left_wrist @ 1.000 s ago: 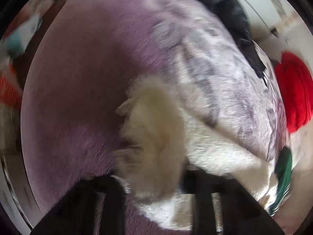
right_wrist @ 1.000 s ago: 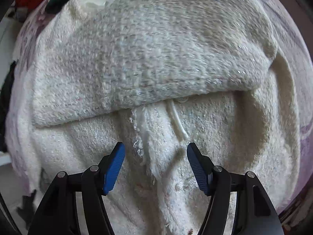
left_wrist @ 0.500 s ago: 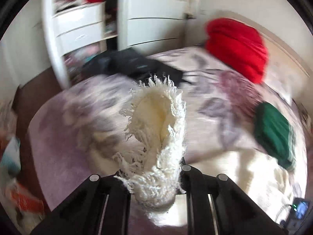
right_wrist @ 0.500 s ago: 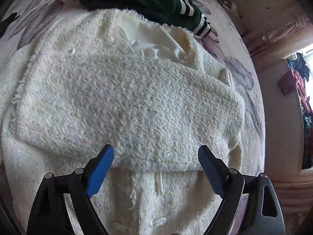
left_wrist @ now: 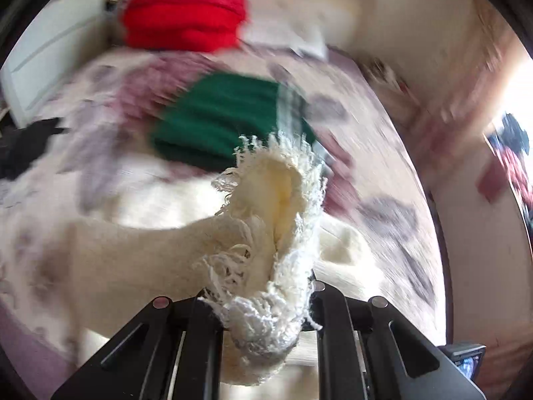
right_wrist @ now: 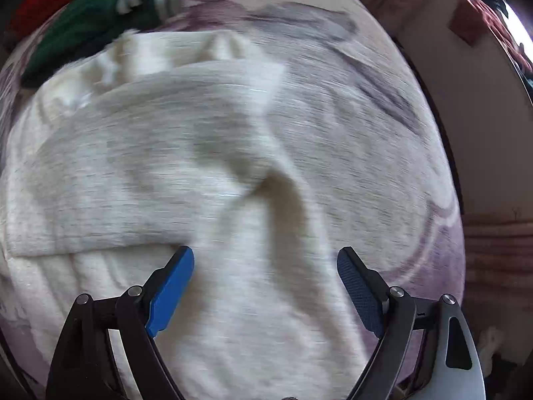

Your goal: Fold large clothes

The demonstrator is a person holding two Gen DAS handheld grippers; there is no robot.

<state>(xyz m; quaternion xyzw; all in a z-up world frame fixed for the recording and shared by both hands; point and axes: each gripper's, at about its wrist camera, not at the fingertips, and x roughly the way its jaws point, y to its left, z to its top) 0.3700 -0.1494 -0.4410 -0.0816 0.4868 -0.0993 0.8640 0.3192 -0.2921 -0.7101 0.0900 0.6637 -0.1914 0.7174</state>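
Note:
A large cream fuzzy knit garment (right_wrist: pixel 186 166) lies spread on the bed, one part folded across its body. My left gripper (left_wrist: pixel 263 303) is shut on its fringed cuff (left_wrist: pixel 273 220), which bunches up between the black fingers and stands lifted above the bed, with the sleeve trailing down to the left. My right gripper (right_wrist: pixel 265 280) hovers open above the garment's right side, its blue pads (right_wrist: pixel 171 293) wide apart with nothing between them. Both views are motion-blurred.
A folded green garment (left_wrist: pixel 220 123) with white stripes lies just beyond the cream one, and a red pile (left_wrist: pixel 183 16) sits behind it near the headboard. The floral bedspread (right_wrist: pixel 383 106) ends at the right, where a wall runs. Dark clothing (left_wrist: pixel 23 146) lies at the left.
The left gripper has swung up and across with the fringed cuff, turning from the purple bed edge toward the green and red piles. The right gripper has opened wider and shifted right over the garment.

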